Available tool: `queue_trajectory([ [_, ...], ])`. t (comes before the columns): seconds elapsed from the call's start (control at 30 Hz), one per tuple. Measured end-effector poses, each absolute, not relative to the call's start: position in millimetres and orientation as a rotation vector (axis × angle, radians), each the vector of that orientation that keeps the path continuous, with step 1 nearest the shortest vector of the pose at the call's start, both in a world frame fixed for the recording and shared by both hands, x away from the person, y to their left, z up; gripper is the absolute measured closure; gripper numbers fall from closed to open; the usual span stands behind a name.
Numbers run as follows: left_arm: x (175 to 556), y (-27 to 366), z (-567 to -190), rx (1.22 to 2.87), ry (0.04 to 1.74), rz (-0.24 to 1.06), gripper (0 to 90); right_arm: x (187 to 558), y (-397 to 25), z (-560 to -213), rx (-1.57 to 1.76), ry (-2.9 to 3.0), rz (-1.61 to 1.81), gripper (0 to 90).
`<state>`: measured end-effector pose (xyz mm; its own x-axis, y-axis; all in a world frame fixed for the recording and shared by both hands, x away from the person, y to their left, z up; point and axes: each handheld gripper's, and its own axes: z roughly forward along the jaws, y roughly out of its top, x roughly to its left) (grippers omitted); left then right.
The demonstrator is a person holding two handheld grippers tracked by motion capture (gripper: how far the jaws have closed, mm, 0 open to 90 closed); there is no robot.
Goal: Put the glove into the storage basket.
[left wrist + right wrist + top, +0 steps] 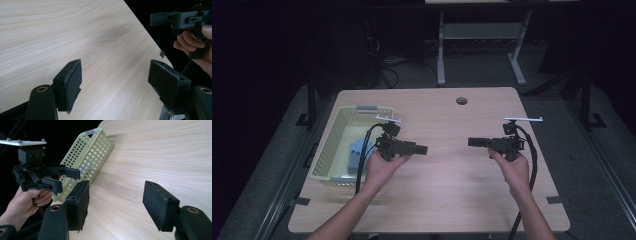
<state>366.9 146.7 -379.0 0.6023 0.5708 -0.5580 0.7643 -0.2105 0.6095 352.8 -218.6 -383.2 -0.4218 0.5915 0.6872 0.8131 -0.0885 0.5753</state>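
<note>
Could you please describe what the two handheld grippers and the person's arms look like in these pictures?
Both the left gripper and the right gripper are black, pistol-gripped, with two blocky jaws faced in dark foam pads. Each carries a grey three-cornered plate on top and trails a black cable. The forearms are bare, with no sleeves visible.

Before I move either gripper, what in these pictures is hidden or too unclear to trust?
- Blue thing in the basket: in the high view the left gripper, its cable and the left hand cover part of it; too small and dim to identify.
- Basket inside: in the right gripper view its holed wall faces the camera, so the contents are hidden.
- Floor and dark gear behind the table: too dark in the high view.
</note>
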Motion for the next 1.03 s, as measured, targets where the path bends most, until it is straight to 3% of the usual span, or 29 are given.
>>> queue_trajectory([
  [1.03,343.3,113.3,-402.3,1.930,1.023,-0.323,26.5,320.8,-273.2,-414.8,-1.661,-1.876,-1.528,34.2],
])
